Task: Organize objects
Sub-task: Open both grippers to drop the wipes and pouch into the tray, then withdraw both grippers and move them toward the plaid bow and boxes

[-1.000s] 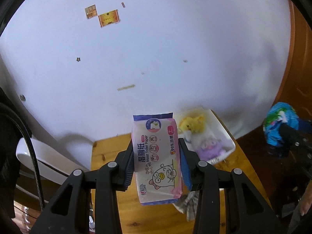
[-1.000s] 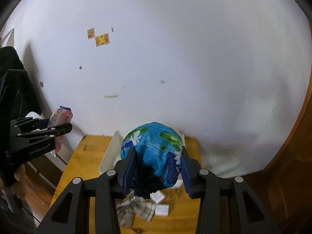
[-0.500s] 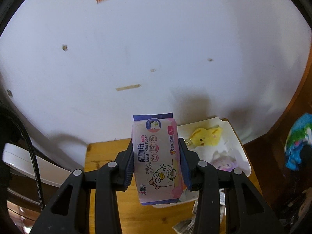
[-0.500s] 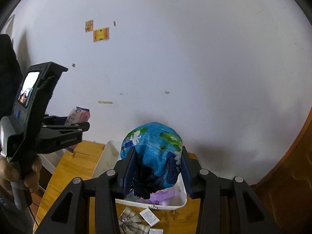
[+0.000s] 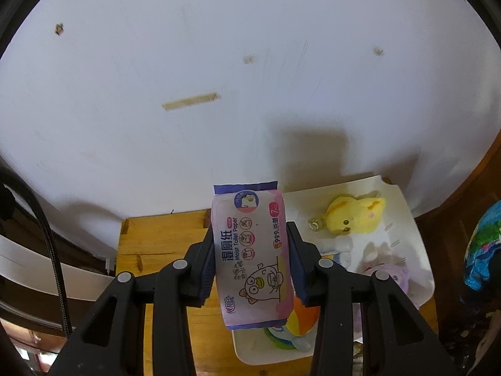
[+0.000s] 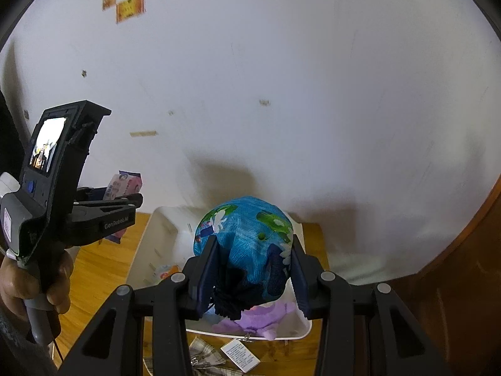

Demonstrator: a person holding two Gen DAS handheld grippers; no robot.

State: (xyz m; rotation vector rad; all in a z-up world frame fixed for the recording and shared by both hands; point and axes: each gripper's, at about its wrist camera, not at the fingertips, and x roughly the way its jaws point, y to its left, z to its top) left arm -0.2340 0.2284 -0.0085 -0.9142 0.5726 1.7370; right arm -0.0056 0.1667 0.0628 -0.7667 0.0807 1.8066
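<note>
1. Two loads are in your grippers: your left gripper (image 5: 252,261) clamps a soft, glossy plastic pack of moist toilet paper (image 5: 252,257) by its long sides, upright, above the left rim of the white tray (image 5: 404,202).
2. Your right gripper (image 6: 247,269) squeezes a round, gathered blue floral fabric pouch (image 6: 247,238), hanging over the same tray.
3. Inside the tray lie a fuzzy yellow plush (image 5: 353,216), a purple plush (image 6: 260,316) and a smooth, rounded multicoloured toy (image 5: 294,326).
4. That tray is shallow, thin-walled and rounded at the corners, and sits on the wooden table (image 5: 156,241) against the white wall (image 5: 219,62).
5. Left of the tray you have bare wood; just before its near rim lie a checked cloth (image 6: 203,357) and a small white card (image 6: 239,355).
</note>
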